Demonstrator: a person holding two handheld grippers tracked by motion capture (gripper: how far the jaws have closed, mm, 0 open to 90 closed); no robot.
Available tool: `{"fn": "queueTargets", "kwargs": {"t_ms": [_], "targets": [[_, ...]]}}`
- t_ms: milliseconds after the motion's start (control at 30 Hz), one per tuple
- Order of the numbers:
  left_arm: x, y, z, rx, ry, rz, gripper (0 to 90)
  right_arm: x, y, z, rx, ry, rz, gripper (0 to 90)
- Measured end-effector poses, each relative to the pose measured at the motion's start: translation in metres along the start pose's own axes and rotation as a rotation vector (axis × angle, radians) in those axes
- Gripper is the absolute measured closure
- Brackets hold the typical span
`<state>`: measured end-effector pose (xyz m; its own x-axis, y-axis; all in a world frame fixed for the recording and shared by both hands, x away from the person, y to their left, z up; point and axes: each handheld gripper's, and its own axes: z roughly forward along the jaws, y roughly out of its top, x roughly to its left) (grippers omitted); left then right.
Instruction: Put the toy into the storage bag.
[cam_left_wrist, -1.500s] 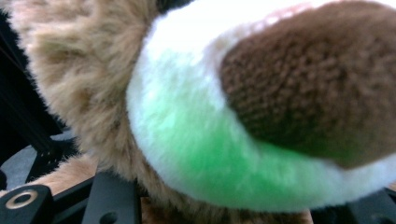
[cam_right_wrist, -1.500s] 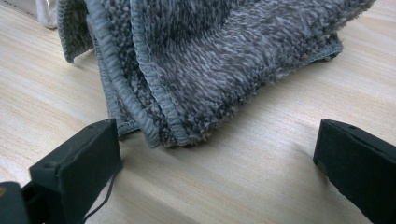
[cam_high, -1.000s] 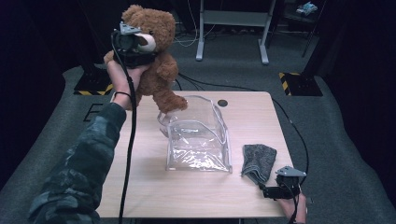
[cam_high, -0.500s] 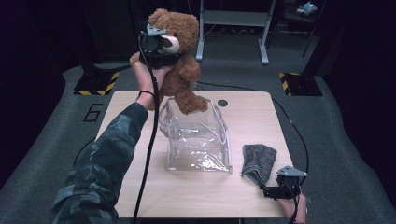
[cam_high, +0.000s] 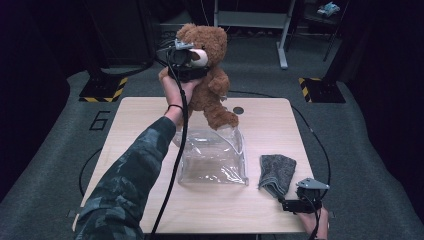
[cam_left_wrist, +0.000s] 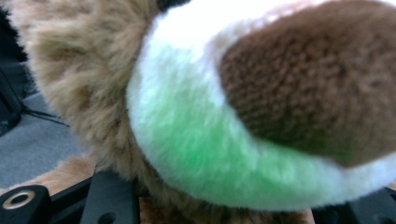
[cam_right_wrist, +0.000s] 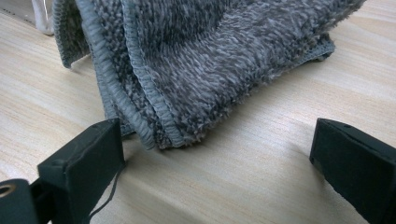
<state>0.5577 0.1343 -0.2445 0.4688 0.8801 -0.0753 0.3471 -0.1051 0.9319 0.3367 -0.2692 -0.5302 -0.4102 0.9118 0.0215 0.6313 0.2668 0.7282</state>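
Observation:
A brown teddy bear (cam_high: 212, 87) hangs in the air over the far side of the table, its foot touching the open mouth of a clear plastic bag (cam_high: 212, 160). My left gripper (cam_high: 189, 59) is shut on the bear's head, and in the left gripper view the white muzzle and brown nose (cam_left_wrist: 299, 79) press right up to the camera. A folded grey towel (cam_high: 277, 172) lies to the right of the bag. My right gripper (cam_high: 286, 204) rests open at the table's front right edge. Its jaws stand wide apart just short of the towel's hem (cam_right_wrist: 154, 121).
The wooden table (cam_high: 135, 135) has a small black disc (cam_high: 238, 110) near its far edge. Cables trail from both grippers across the table and the floor. Yellow-black floor plates (cam_high: 105, 89) and a metal stand (cam_high: 282, 50) sit beyond the table.
The left hand has carried the bear to the right and lower, so its foot is now at the bag's mouth. The right gripper has stayed put.

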Motion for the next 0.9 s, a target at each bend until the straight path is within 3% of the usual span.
{"fn": "queueTargets", "kwargs": {"t_ms": [233, 900], "targets": [[0.001, -0.018, 0.010, 0.017, -0.026, -0.044, 44.9, 0.000, 0.000, 0.000, -0.001, -0.001, -0.002, 2.5], [-0.006, -0.054, 0.005, 0.098, -0.073, -0.005, 43.8, 0.000, 0.000, 0.000, 0.001, -0.015, -0.012, 2.8]]}}
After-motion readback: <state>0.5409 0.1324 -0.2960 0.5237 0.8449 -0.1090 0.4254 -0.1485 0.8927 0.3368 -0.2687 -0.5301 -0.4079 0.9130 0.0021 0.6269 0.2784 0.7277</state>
